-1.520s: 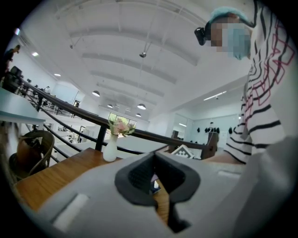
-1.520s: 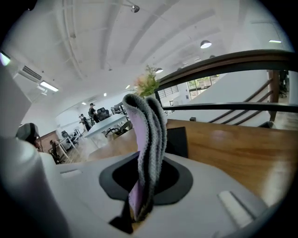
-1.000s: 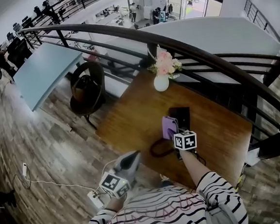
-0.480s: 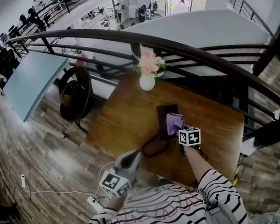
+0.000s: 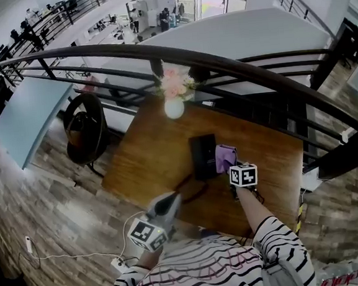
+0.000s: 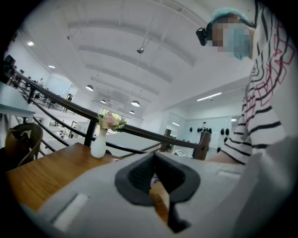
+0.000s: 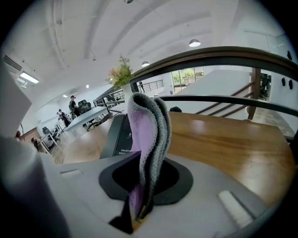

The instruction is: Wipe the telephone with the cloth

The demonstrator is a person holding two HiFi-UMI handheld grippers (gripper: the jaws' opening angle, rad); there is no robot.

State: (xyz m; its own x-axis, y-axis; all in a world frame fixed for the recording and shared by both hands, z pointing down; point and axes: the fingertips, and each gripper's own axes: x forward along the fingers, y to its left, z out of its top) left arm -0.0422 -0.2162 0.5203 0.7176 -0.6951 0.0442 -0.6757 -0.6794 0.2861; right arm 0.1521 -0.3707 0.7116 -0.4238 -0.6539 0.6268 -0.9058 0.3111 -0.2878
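A black telephone lies flat in the middle of the wooden table, and its cord loops toward the near edge. My right gripper is shut on a folded purple-and-grey cloth, which stands at the telephone's right edge. In the right gripper view the cloth rises upright from my right gripper, with the telephone just left of and behind it. My left gripper hovers over the near left edge of the table. In its own view this left gripper is shut with nothing in it.
A white vase of pink flowers stands at the table's far edge, against a dark curved railing. A round dark chair sits left of the table. A power strip and a white cable lie on the floor.
My right gripper has carried the cloth rightward across the telephone, from its left side to its right edge. The left gripper has stayed where it was.
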